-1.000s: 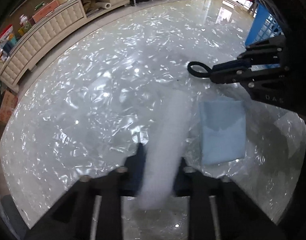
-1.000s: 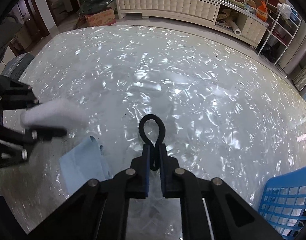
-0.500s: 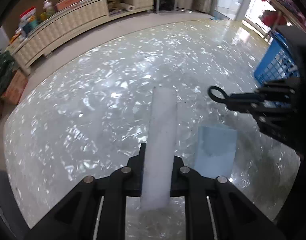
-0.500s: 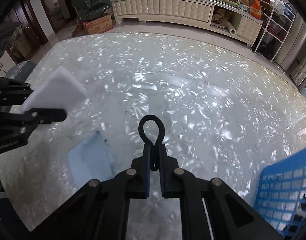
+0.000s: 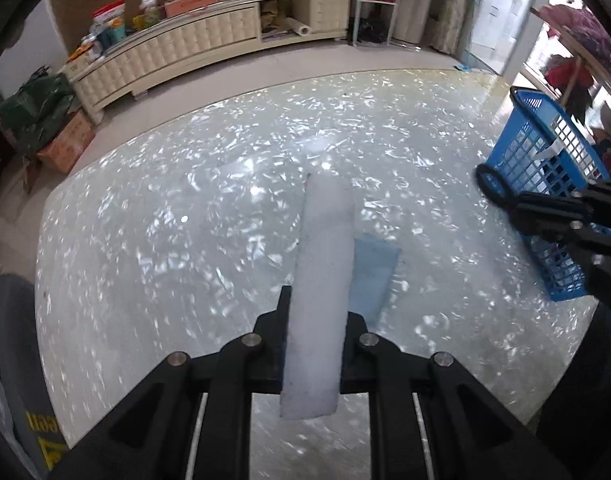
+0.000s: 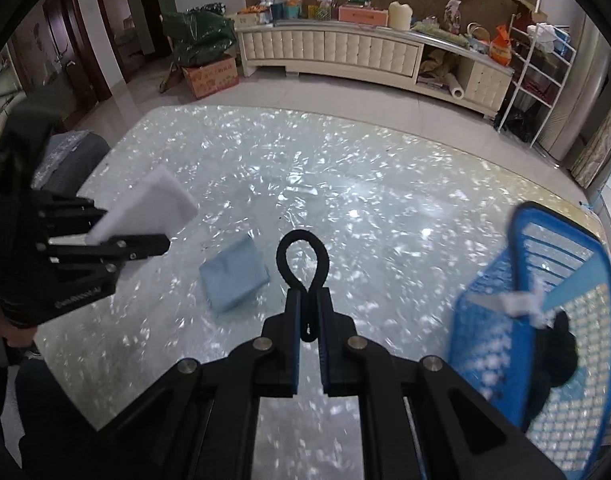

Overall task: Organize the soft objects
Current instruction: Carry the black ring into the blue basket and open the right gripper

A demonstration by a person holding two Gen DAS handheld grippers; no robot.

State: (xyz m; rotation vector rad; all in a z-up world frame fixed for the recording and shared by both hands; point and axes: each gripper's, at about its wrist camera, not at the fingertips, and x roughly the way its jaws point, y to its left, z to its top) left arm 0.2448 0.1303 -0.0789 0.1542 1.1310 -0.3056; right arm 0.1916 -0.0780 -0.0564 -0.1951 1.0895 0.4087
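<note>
My left gripper (image 5: 315, 312) is shut on a flat white sponge pad (image 5: 323, 272), held well above the shiny table. From the right wrist view the same pad (image 6: 149, 208) sticks out of the left gripper (image 6: 161, 236) at far left. My right gripper (image 6: 307, 304) is shut on a black hair tie (image 6: 302, 256), whose loop stands up past the pads; the left wrist view shows that loop (image 5: 491, 186) at the right. A folded light-blue cloth (image 6: 235, 274) lies flat on the table below both grippers, partly hidden behind the pad in the left wrist view (image 5: 375, 276).
A blue plastic basket (image 6: 561, 320) stands at the table's right edge, with a white item and a dark item inside. The table (image 6: 385, 208) is glossy and pearly. A cream sideboard (image 6: 333, 54) loaded with clutter runs along the far wall. A grey chair (image 6: 71, 156) stands left.
Both grippers rose away from the table, each keeping its load, so the blue cloth looks smaller. The left gripper rolled and the basket came further into view at the right.
</note>
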